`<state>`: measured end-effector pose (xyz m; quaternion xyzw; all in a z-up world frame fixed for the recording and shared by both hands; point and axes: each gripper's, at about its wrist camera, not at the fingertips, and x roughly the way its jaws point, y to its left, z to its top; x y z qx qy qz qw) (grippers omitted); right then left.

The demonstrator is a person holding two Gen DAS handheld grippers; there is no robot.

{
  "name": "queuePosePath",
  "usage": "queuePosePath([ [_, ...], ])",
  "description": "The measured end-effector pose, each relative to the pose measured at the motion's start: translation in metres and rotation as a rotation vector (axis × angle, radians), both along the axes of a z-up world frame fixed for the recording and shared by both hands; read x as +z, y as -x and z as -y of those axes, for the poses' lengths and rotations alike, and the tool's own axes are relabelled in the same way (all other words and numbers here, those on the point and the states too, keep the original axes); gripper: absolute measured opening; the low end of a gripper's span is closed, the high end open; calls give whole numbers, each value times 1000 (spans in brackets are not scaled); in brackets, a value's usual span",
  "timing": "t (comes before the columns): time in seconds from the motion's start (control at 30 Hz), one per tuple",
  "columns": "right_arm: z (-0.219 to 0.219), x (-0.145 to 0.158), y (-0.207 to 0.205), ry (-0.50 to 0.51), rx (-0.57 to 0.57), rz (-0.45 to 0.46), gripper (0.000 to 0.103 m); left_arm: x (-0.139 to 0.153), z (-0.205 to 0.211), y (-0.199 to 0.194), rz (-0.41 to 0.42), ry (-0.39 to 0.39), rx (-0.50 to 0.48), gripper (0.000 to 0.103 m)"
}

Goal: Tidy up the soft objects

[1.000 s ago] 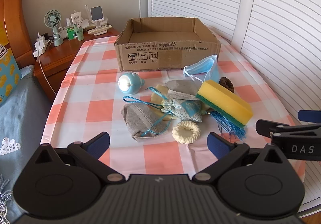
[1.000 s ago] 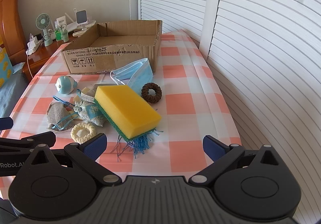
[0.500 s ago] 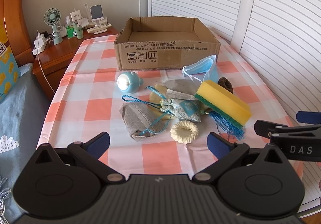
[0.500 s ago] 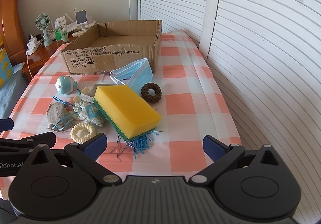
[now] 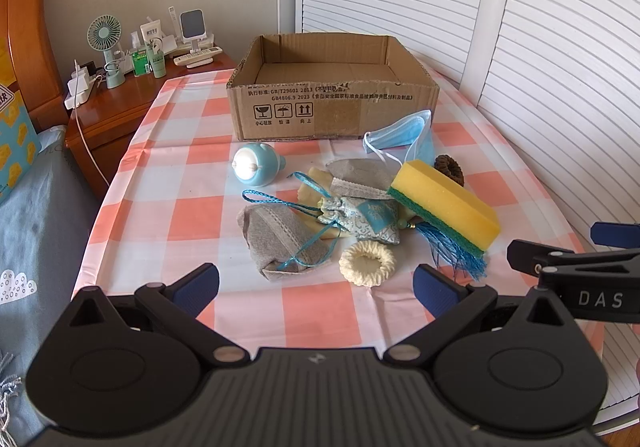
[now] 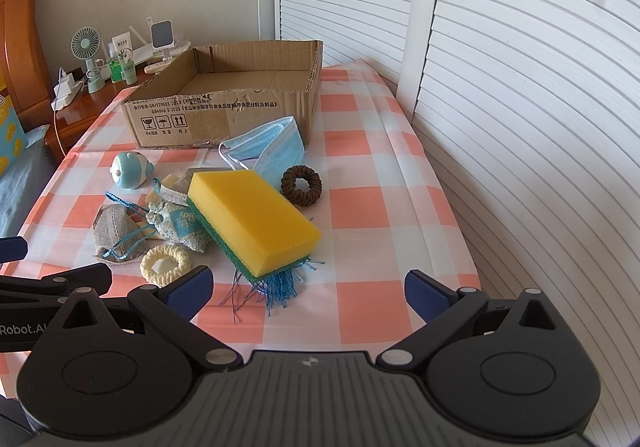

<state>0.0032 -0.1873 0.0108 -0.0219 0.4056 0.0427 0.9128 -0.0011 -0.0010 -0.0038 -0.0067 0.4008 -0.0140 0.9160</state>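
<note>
The left gripper (image 5: 316,285) is hovering over the near edge of the table (image 5: 192,171) with its jaws spread wide and nothing between them. The right gripper (image 6: 308,289) is hovering beside it in the same way, jaws released and empty.

In the left wrist view, the soft things are lying in a pile just beyond the jaws, at about 12 o'clock. The cream ring (image 5: 367,262) is lying nearest, in line with the gap but a little toward the right finger, not touching either one. The grey pouch (image 5: 276,241) is lying at 11 o'clock from the gap, with a blue cord tied on it. The patterned sachet (image 5: 360,221) is lying behind the ring, and its blue tassel (image 5: 456,251) is spreading at 1 o'clock, near the right fingertip.

In the right wrist view, the sponge (image 6: 252,219) is lying at 11 o'clock from the gap, yellow side up, tilted on the pile, its near corner over the tassel. The brown ring (image 6: 301,185) is lying just behind the sponge at 12 o'clock. The mask (image 6: 268,151) is leaning against the box (image 6: 224,119), which is standing open further at 11 o'clock. The blue toy (image 6: 129,170) is lying at 10 o'clock, apart from the pile.
</note>
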Motion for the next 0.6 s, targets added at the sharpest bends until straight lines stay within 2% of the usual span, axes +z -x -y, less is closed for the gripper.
queuePosePath([
  [0.6, 0, 1, -1, -1, 2, 1, 103, 0, 0, -1, -2, 4, 6, 102],
])
